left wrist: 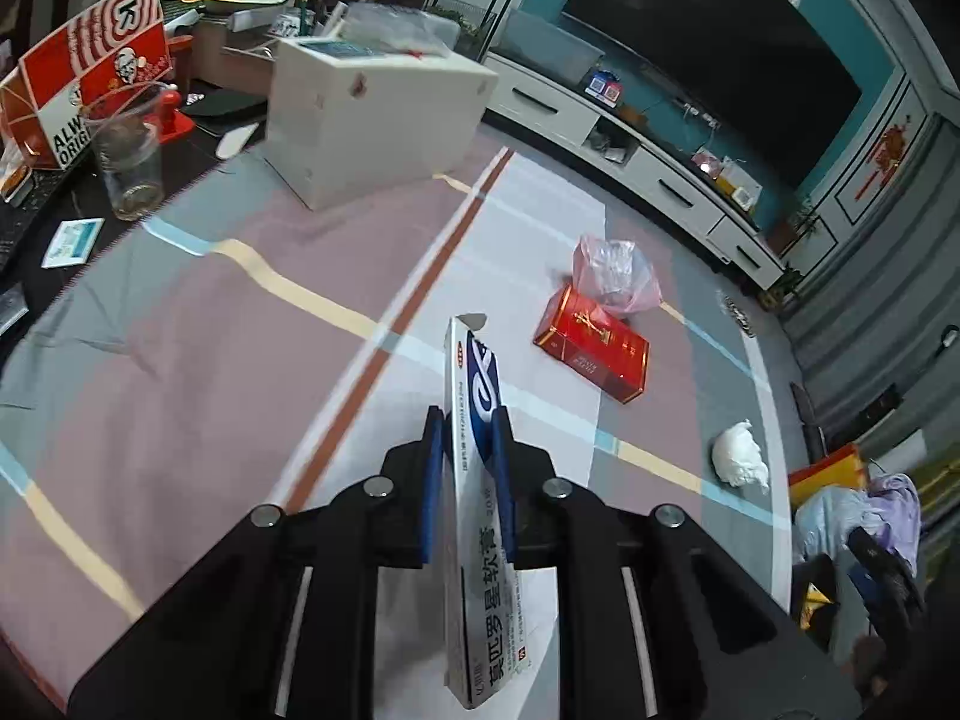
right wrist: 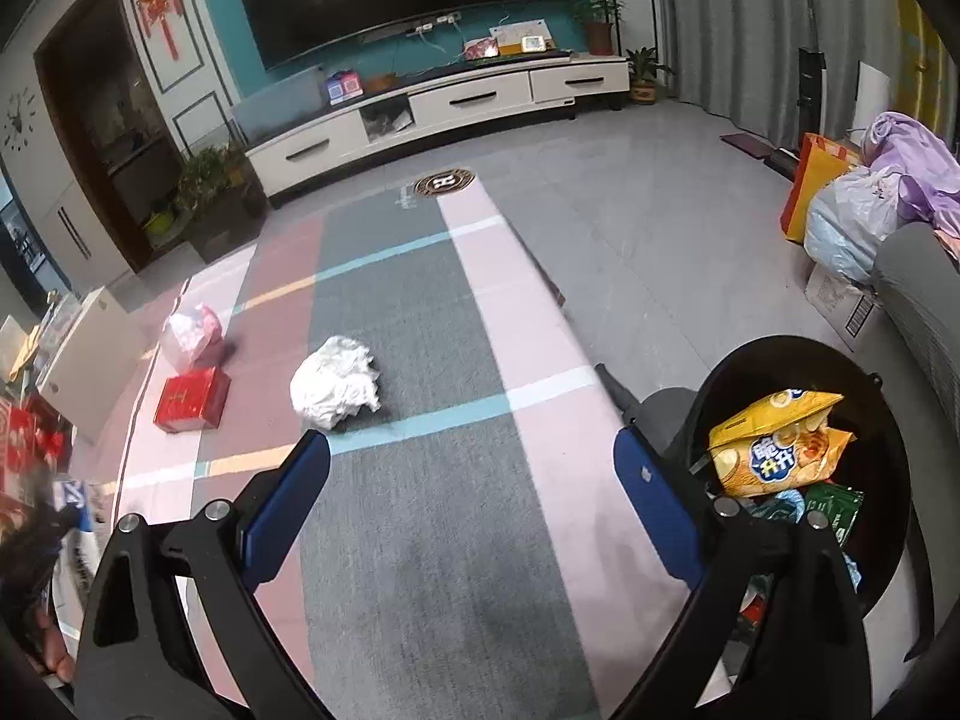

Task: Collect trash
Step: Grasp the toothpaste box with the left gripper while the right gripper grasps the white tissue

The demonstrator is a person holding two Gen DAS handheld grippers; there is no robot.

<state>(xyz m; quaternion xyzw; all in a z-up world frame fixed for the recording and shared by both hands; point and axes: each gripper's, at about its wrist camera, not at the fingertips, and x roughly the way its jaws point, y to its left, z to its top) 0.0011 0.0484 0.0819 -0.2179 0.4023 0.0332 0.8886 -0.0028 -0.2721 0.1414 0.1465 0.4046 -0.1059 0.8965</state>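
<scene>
Living room floor with a big pastel rug point(right wrist: 414, 324) striped in pink, grey and white, TV cabinet point(right wrist: 444, 108) along the far wall. Left tongs point(left wrist: 468, 420) are pinching a long white-and-blue ointment box point(left wrist: 474, 480) on edge between the blue pads, lifted off the rug. Taking the red box point(left wrist: 591, 345) as the landmark: it lies flat on the rug, a pink plastic bag point(left wrist: 612, 276) sits right behind it and touching it, and a crumpled white tissue wad point(right wrist: 336, 384) lies well off to its right. Right tongs point(right wrist: 471, 456) are spread wide with nothing between them, hanging over the rug. Black trash bin point(right wrist: 888, 384) sits on the far side of the tissue wad from the red box, with a yellow chip bag point(right wrist: 774, 444) on top.
</scene>
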